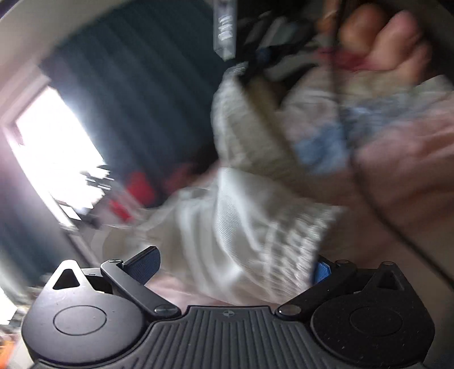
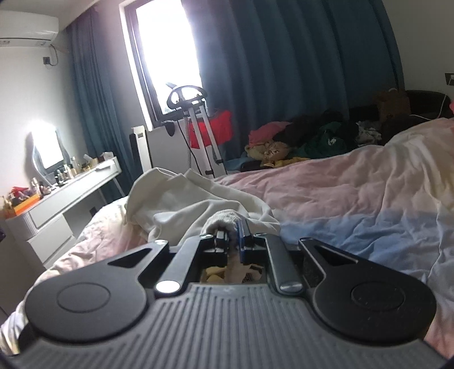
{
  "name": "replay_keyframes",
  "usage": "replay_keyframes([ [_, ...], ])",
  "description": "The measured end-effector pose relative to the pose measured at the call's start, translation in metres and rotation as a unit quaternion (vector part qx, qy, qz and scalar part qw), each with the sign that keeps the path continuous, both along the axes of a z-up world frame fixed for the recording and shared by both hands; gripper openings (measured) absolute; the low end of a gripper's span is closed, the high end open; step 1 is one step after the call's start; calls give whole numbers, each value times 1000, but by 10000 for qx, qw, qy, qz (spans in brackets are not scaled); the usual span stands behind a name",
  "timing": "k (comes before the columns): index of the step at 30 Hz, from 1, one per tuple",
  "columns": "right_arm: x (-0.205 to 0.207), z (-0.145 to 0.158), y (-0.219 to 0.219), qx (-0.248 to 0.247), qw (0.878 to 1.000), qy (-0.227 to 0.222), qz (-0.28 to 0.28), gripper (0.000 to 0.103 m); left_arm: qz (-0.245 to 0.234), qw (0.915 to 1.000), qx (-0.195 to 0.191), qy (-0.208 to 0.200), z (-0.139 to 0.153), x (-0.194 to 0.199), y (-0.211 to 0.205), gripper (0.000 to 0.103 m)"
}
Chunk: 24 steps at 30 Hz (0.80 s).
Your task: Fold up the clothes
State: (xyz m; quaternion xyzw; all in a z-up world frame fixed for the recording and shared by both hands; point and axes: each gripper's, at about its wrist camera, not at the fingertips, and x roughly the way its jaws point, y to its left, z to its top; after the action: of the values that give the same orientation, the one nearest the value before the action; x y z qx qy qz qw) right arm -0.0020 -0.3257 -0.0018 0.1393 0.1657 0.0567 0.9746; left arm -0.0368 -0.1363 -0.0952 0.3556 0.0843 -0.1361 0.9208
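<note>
Black ribbed claw point(image 2: 232, 235) bodies, blue pads point(image 1: 143, 265), silver screws.

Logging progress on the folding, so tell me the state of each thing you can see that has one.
right gripper: shut on cream garment.
left gripper: open, fabric between its fingers.
cream garment: crumpled, unfolded, on the bed.
clothes pile: heaped, unfolded.
curtains: part drawn, window uncovered.

Bedroom around the bed

Teal curtains point(image 2: 298, 65) flank a bright window point(image 2: 167, 54); a white dresser point(image 2: 71, 195) stands left, an air conditioner point(image 2: 28, 27) above.
</note>
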Motion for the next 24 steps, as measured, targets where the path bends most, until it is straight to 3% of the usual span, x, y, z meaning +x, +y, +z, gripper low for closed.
replay_keyframes([
  [4, -1, 1, -15, 183, 9997, -27, -164, 10, 944, 9898, -1049, -177, 27, 29, 26, 99],
  [6, 2, -1, -17, 183, 9997, 19, -144, 11, 1261, 9796, -1568, 17, 39, 42, 47, 80],
  [8, 3, -4, -12, -32, 10000, 43, -83, 11, 1546, 9674, -1988, 267, 47, 55, 68, 68],
  [10, 3, -8, -2, -368, 9993, 62, -71, 11, 1783, 9522, -2443, 422, 55, 68, 90, 60],
  [12, 4, -11, 3, -412, 9990, 162, -39, 11, 2054, 9311, -2971, 508, 65, 80, 118, 43],
  [14, 4, -14, 7, -405, 9988, 261, 53, 11, 2384, 9028, -3539, 533, 77, 87, 157, 36],
  [17, -3, -16, 21, -453, 9978, 242, 428, 12, 2662, 8806, -3890, 484, 98, 98, 208, 31],
  [21, -23, -22, 66, -836, 9864, 78, 1416, 17, 2639, 8755, -3966, 813, 118, 127, 270, 24],
  [22, -29, -27, 81, -963, 9808, 94, 1690, 18, 2615, 8806, -3854, 874, 118, 136, 284, 24],
  [24, -38, -38, 110, -1281, 9667, 185, 2208, 18, 2413, 9027, -3432, 951, 102, 147, 303, 25],
])
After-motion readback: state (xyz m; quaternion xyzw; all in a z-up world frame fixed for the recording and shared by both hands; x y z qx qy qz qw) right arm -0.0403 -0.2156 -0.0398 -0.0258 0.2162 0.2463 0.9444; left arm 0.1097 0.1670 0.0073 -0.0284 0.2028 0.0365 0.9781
